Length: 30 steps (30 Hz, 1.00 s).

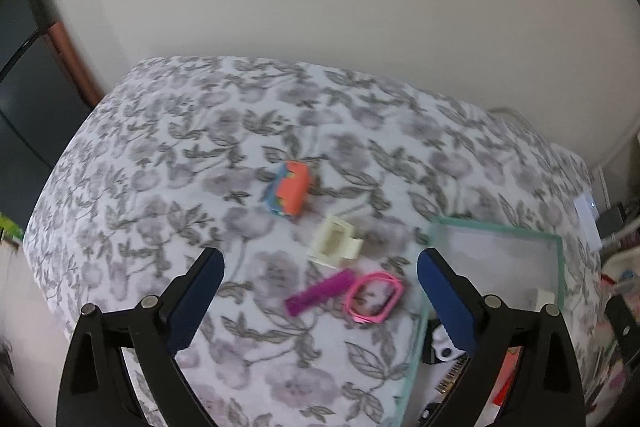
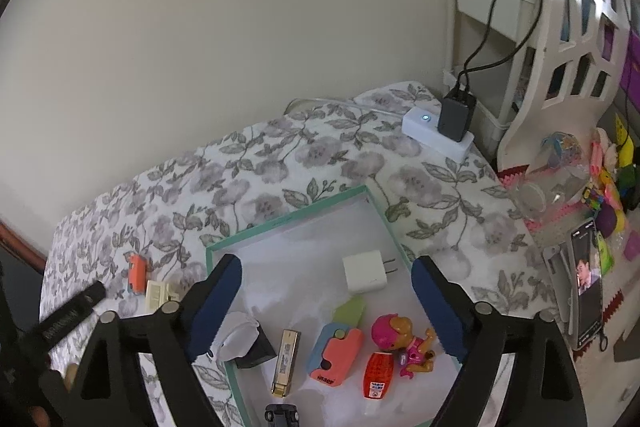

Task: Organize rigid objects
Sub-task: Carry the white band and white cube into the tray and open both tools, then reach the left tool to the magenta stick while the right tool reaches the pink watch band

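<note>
On the floral cloth lie an orange and blue block (image 1: 290, 193), a cream plastic clip (image 1: 335, 241), a purple comb (image 1: 320, 291) and a pink ring frame (image 1: 374, 297). My left gripper (image 1: 320, 291) is open above them, empty. A teal-rimmed tray (image 2: 288, 223) holds a white charger (image 2: 366, 271), a pink doll (image 2: 404, 343), an orange tube (image 2: 378, 375), an orange and blue toy (image 2: 334, 353), a gold bar (image 2: 286, 361) and a white and black item (image 2: 244, 341). My right gripper (image 2: 326, 303) is open above the tray, empty. The block (image 2: 137, 273) and clip (image 2: 158, 295) show left of the tray.
A white power strip with a black adapter (image 2: 444, 125) sits at the table's far right corner. A white shelf (image 2: 568, 27), toys and a phone (image 2: 588, 283) crowd the right side. The wall stands behind the table. The tray's rim (image 1: 496, 227) shows in the left wrist view.
</note>
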{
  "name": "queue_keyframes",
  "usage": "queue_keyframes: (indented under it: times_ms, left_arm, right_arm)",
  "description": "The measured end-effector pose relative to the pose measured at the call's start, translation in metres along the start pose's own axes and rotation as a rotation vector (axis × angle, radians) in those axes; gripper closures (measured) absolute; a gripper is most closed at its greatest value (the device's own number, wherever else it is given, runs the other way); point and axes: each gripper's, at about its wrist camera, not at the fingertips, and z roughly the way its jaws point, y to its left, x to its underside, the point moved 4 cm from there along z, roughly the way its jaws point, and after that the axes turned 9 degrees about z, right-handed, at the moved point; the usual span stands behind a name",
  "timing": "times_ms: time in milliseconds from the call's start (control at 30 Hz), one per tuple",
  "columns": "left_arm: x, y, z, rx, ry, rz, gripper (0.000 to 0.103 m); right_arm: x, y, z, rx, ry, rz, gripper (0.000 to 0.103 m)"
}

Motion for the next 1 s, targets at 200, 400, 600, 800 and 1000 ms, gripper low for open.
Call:
queue_keyframes:
  times_ms: [200,400,600,800,1000]
  left_arm:
    - [0.001,0.026,0.004,-0.025,0.004,-0.051,0.005]
    - [0.011,0.055,0.019,-0.044,0.052,-0.093,0.005]
    - [0.021,0.105,0.025,-0.111,0.078,-0.187,0.005]
    - [0.027,0.137,0.027,-0.148,0.09,-0.245,0.005]
    - [0.033,0.133,0.05,-0.114,0.144,-0.223,0.005]
  right_arm:
    - [0.008,0.012,0.007,0.002,0.009,-0.033,0.001]
    - [0.023,0.041,0.017,-0.027,0.039,-0.1,0.0]
    - [0.046,0.08,0.023,-0.095,0.079,-0.181,0.0]
    - [0.072,0.117,0.032,-0.137,0.111,-0.269,0.0]
    - [0.098,0.144,0.051,-0.193,0.167,-0.328,0.001]
